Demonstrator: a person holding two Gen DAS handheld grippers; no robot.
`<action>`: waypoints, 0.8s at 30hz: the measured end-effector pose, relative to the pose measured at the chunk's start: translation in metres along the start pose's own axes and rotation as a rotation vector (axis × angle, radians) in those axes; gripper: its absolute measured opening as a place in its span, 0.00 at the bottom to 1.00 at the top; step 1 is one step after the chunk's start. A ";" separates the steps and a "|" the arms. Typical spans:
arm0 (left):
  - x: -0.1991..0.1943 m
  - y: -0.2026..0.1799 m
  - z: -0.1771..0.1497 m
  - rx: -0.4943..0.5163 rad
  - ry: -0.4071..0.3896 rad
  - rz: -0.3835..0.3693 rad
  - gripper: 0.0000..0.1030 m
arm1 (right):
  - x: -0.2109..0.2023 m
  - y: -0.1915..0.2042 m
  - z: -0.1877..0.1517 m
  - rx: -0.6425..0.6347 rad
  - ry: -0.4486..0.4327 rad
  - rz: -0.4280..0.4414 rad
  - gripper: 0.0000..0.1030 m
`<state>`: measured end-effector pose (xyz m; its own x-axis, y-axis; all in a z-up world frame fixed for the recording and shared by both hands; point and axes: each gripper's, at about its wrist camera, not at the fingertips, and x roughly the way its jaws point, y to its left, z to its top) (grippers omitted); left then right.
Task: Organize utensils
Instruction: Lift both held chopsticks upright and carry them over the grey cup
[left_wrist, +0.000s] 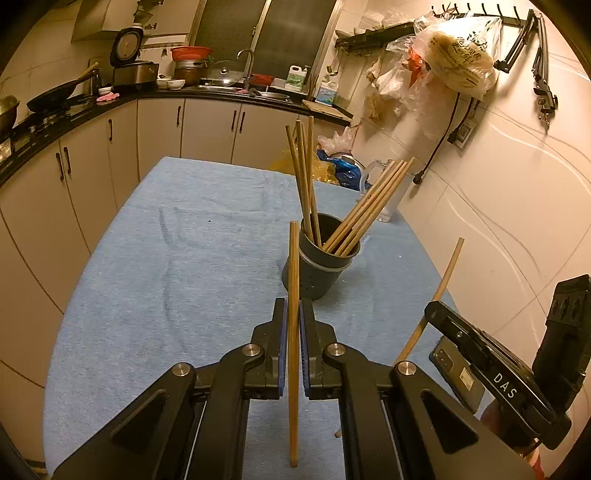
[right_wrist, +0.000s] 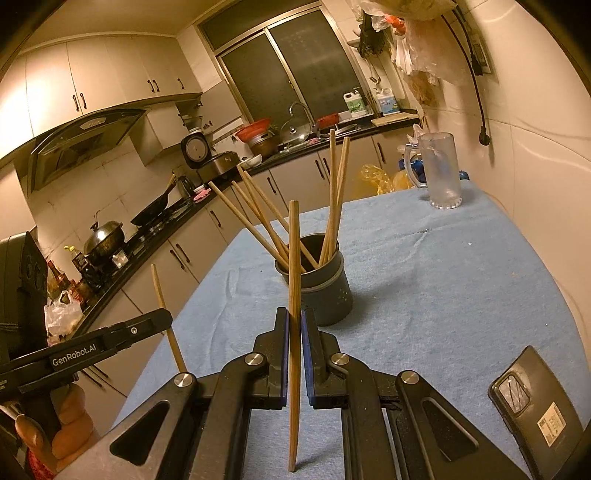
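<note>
Between the blue pads of each gripper sits one chopstick, roughly upright: left gripper (left_wrist: 293, 325) clenched on its chopstick (left_wrist: 293, 295), right gripper (right_wrist: 294, 328) clenched on the other chopstick (right_wrist: 294, 280). Long axes run near-vertical, tips up, butt ends hanging below the jaws. Dark holder cup (left_wrist: 317, 266) stands on the blue cloth (left_wrist: 166, 258) just beyond both tools, far side, w/ several chopsticks already leaning inside. Cup lies ahead & slightly right of the left tool, ahead & slightly right of the right one too; neither looks clearly nearer. Next move, prob.: carry fwd, lift butt end over the rim, drop in. Phone (right_wrist: 535, 406) lies near right.
</note>
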<state>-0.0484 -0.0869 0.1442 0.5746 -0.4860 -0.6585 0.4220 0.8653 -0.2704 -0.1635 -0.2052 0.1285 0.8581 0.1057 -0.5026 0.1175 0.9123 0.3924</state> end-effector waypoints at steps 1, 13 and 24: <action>0.000 0.000 0.000 0.001 0.001 0.000 0.06 | 0.000 -0.001 0.000 0.005 0.001 0.000 0.07; -0.007 -0.003 0.005 0.006 -0.010 -0.004 0.06 | -0.004 -0.004 0.005 0.020 -0.007 0.001 0.07; -0.015 -0.004 0.007 0.010 -0.027 -0.007 0.06 | -0.008 -0.004 0.006 0.033 -0.021 -0.007 0.07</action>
<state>-0.0538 -0.0841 0.1598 0.5899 -0.4956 -0.6375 0.4336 0.8604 -0.2677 -0.1673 -0.2126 0.1355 0.8674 0.0906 -0.4894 0.1398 0.8993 0.4143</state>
